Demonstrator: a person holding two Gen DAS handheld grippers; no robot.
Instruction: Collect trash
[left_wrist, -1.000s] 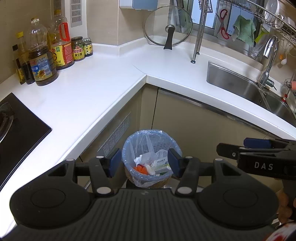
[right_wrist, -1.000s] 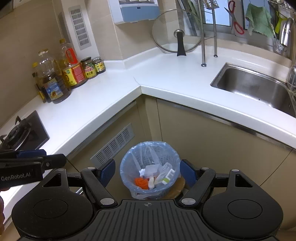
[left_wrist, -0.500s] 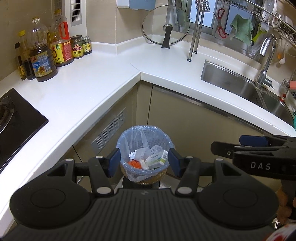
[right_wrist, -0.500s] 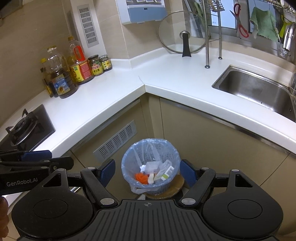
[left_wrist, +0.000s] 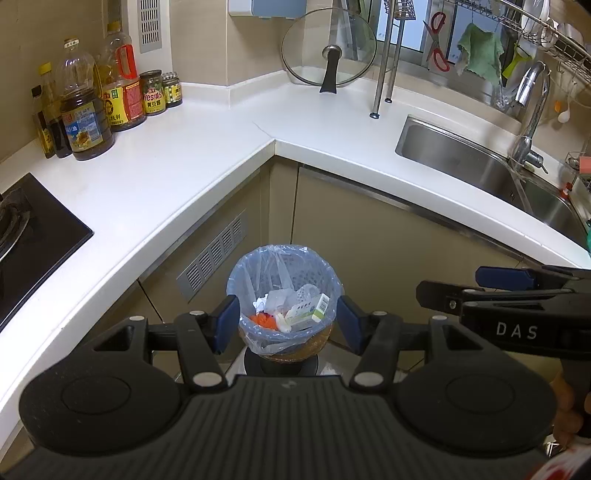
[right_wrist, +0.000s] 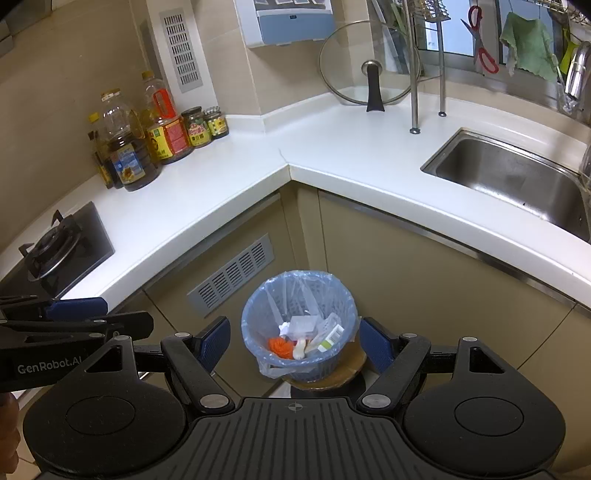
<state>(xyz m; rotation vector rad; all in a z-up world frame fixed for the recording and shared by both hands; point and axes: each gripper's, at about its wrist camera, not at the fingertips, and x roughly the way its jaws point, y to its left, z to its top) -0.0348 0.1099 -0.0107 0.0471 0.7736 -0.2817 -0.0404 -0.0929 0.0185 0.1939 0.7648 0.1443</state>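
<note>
A small bin lined with a pale blue bag (left_wrist: 284, 254) stands on the floor below the counter corner. In it lie a green-and-white carton (left_wrist: 308, 310), an orange scrap (left_wrist: 262, 319) and crumpled white paper (left_wrist: 275, 299). My left gripper (left_wrist: 287, 317) hovers above the bin, open, nothing between its blue pads. My right gripper (right_wrist: 294, 341) is also open and empty over the same bin (right_wrist: 299, 275), beside the left one (right_wrist: 92, 317). The left wrist view shows the right gripper (left_wrist: 480, 291) at its right edge.
A white L-shaped countertop (left_wrist: 192, 158) wraps around the bin. Oil bottles and jars (left_wrist: 110, 107) stand at the back left, a black stove (left_wrist: 33, 236) at left. A steel sink (left_wrist: 461, 162) with tap is at right. A glass lid (left_wrist: 328, 48) leans on the wall.
Both grippers have drawn back from the counter corner, so the bin looks smaller and more floor and cabinet show. Nothing was picked up or dropped.
</note>
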